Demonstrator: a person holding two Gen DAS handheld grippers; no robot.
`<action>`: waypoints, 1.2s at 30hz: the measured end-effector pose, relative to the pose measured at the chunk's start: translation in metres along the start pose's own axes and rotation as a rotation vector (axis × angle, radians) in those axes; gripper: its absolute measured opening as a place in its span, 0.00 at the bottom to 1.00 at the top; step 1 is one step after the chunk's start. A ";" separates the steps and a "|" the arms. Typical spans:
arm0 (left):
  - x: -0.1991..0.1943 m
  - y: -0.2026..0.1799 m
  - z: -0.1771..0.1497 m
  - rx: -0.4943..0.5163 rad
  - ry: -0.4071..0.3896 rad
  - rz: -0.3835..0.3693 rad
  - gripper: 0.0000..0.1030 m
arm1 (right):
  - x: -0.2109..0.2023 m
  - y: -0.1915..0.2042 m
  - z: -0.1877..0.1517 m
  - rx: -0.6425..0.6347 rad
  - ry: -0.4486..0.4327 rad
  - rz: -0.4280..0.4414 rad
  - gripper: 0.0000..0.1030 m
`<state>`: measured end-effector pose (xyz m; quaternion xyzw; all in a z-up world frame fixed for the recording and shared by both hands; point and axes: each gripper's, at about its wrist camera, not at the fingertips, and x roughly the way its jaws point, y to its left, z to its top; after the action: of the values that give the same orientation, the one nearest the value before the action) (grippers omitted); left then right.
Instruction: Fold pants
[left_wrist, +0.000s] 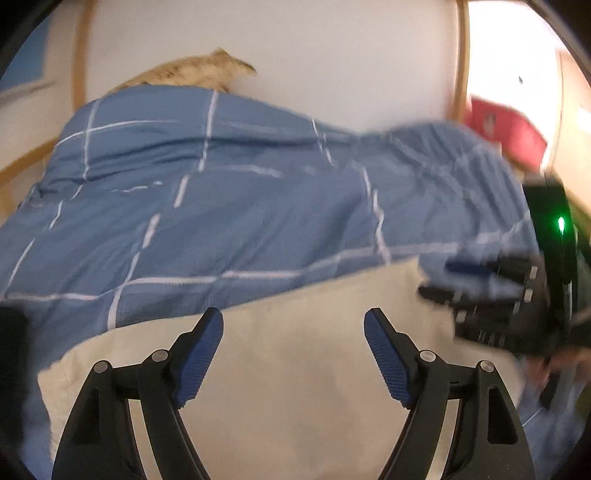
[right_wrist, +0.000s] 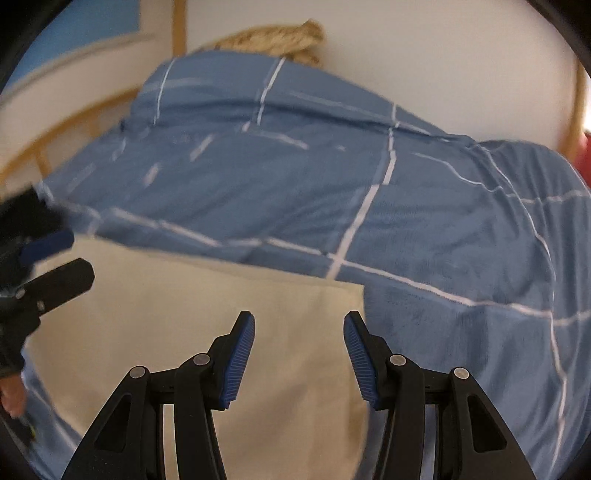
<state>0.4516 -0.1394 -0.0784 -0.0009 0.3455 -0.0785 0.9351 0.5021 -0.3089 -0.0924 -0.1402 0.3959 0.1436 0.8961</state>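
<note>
Cream pants (left_wrist: 295, 369) lie flat as a broad pale panel on a blue checked duvet (left_wrist: 221, 203). My left gripper (left_wrist: 293, 314) hovers over them, open, with only the cloth's surface showing in the gap. In the right wrist view the pants (right_wrist: 184, 314) fill the lower left, and their right edge runs down beside the right finger. My right gripper (right_wrist: 299, 315) is open over that edge with nothing gripped. Each gripper shows blurred in the other's view: the right gripper (left_wrist: 480, 291) at the far right, the left gripper (right_wrist: 70, 258) at the far left.
The duvet (right_wrist: 406, 203) is rumpled and humps up behind the pants. A tan knitted bundle (left_wrist: 199, 70) lies at its far end against a white wall. A wooden bed frame (left_wrist: 79, 55) borders the bed. A red object (left_wrist: 506, 129) sits at the right.
</note>
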 end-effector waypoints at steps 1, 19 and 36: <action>0.001 0.005 -0.001 -0.024 -0.003 0.002 0.76 | 0.005 -0.001 0.001 -0.016 0.008 -0.012 0.50; 0.022 0.017 -0.003 -0.021 0.042 0.032 0.76 | 0.054 -0.016 0.011 0.065 0.055 0.066 0.41; 0.016 0.020 -0.003 -0.030 0.016 0.068 0.76 | 0.031 -0.024 0.026 0.095 -0.023 -0.062 0.06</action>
<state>0.4646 -0.1224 -0.0927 -0.0024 0.3541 -0.0413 0.9343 0.5483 -0.3169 -0.0962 -0.1082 0.3876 0.0983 0.9102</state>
